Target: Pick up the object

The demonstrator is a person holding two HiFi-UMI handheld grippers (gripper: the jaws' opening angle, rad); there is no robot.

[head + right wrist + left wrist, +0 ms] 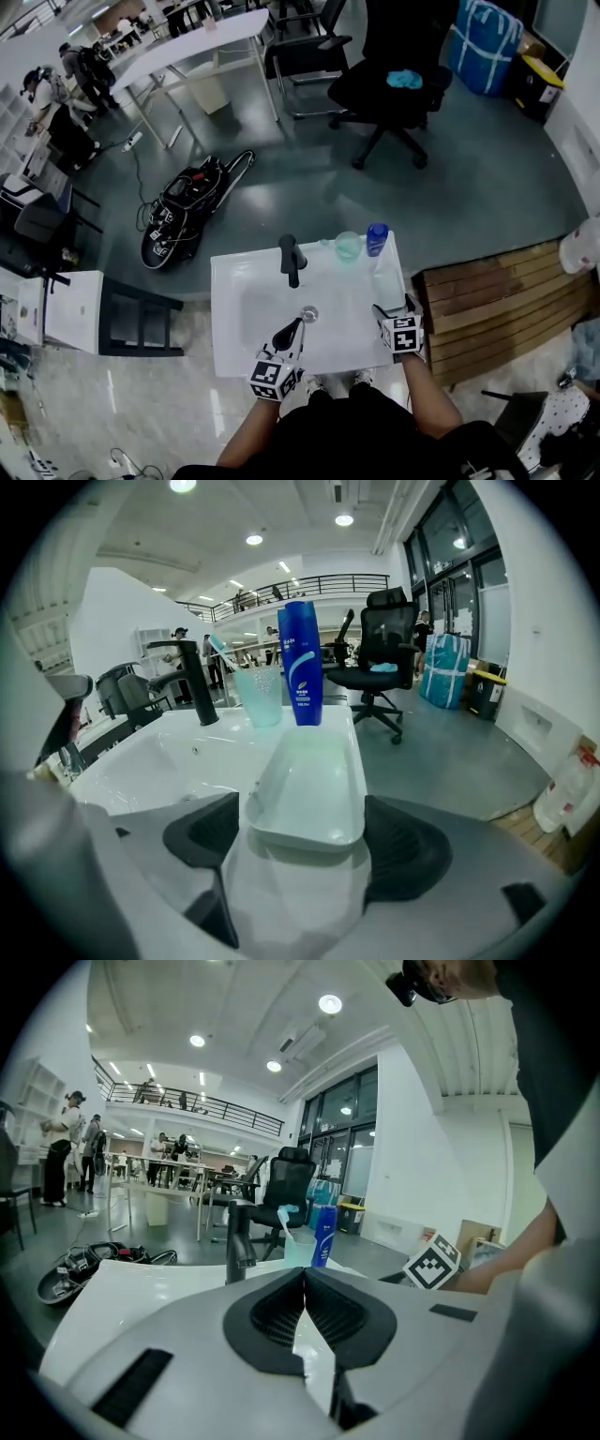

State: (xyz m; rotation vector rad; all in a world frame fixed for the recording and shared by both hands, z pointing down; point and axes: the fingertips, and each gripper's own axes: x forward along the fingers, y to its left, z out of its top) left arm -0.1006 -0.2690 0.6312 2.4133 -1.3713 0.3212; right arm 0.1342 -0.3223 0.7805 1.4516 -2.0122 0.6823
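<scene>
Since the tray [309, 780] lies lengthwise on the sink's [141, 752] right ledge, yr right claw [305, 844] is spread wide astride its near end, not yet pinching, while yr left claw [305, 1321] hangs pressed shut & empty, prob. just parked clear.

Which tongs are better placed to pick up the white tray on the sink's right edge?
Right. The right tongs stand open with the near end of the white tray between them. The left tongs are shut and face the faucet.

Open office hall: desks [192, 45], swivel chair [386, 89], mezzanine railing [192, 1105], tall windows [342, 1138].
</scene>
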